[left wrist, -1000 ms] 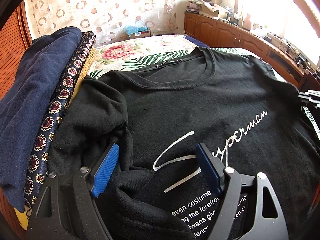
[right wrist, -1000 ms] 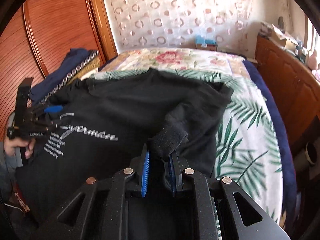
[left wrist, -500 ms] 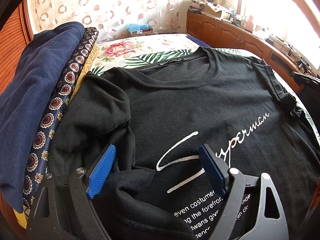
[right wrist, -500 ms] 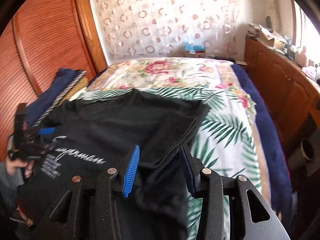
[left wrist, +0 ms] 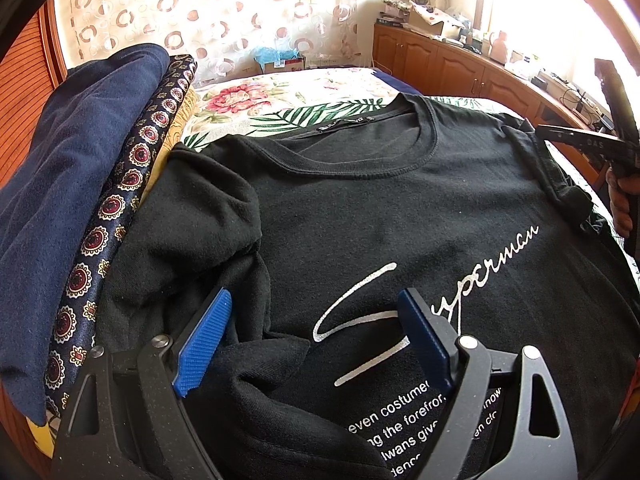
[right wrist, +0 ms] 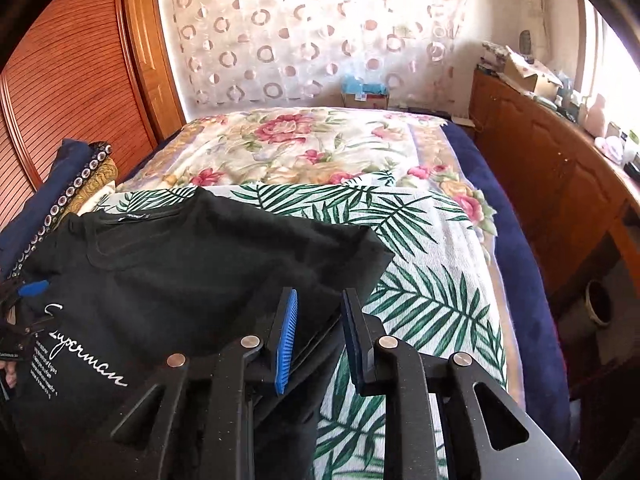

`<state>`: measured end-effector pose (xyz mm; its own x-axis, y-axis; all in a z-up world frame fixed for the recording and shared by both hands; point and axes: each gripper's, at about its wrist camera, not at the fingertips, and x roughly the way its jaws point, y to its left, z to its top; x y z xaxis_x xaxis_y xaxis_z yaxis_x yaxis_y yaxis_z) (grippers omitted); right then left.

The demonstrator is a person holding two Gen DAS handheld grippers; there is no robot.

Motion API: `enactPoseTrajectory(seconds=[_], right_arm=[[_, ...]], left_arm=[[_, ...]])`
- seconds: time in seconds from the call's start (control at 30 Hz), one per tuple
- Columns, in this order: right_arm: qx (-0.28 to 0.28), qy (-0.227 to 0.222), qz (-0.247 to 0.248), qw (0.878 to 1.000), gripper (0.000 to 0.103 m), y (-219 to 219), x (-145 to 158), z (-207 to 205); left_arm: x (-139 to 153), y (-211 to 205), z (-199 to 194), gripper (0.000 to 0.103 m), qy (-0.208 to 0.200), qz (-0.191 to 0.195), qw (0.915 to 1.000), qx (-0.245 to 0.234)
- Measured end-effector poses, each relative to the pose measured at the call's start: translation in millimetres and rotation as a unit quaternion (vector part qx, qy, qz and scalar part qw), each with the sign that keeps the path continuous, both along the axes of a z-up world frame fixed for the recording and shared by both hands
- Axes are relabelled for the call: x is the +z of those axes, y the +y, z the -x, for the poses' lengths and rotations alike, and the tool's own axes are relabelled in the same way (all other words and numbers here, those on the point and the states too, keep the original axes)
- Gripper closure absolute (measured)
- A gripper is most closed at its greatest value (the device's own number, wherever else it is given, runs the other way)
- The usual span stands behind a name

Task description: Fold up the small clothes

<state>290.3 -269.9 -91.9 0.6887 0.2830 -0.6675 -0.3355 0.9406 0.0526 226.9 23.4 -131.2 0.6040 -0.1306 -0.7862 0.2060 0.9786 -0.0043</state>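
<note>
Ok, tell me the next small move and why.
Probably shut the left gripper on the bunched sleeve of the black T-shirt and pull it flat. Both grippers are open, the right gripper holds nothing, and that sleeve lies crumpled.

The right claw (right wrist: 318, 330) hangs parted above the black shirt's (right wrist: 192, 276) edge on the bed (right wrist: 420, 280); at nine o'clock, seemingly the left claw (right wrist: 24, 300).

Floral bedspread (right wrist: 320, 148), wooden cabinets (right wrist: 552, 176)
</note>
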Motion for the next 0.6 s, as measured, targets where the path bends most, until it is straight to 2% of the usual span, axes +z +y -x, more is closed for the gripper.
enactPoseTrajectory(seconds=[0.1,0.23,0.43,0.6], right_arm=[[-0.006,0.010,0.013,1.000,0.080,1.9,-5.5,-6.8],[0.015,0.017,0.013,1.000,0.098,8.4,-2.7,-4.7],[0.044,-0.003,0.019,0.999,0.101,15.9,10.4,4.9],[0.086,-0.011,-0.004,0.996,0.101,34.7,26.3,14.5]], left_arm=[[-0.1,0.5,0.0,0.018,0.000,0.000,1.0000,0.000],[-0.1,0.4,0.0,0.018,0.000,0.000,1.0000,0.000],[-0.2,0.1,0.1,0.018,0.000,0.000,1.0000,0.000],[-0.4,-0.5,0.3,0.017,0.000,0.000,1.0000,0.000]])
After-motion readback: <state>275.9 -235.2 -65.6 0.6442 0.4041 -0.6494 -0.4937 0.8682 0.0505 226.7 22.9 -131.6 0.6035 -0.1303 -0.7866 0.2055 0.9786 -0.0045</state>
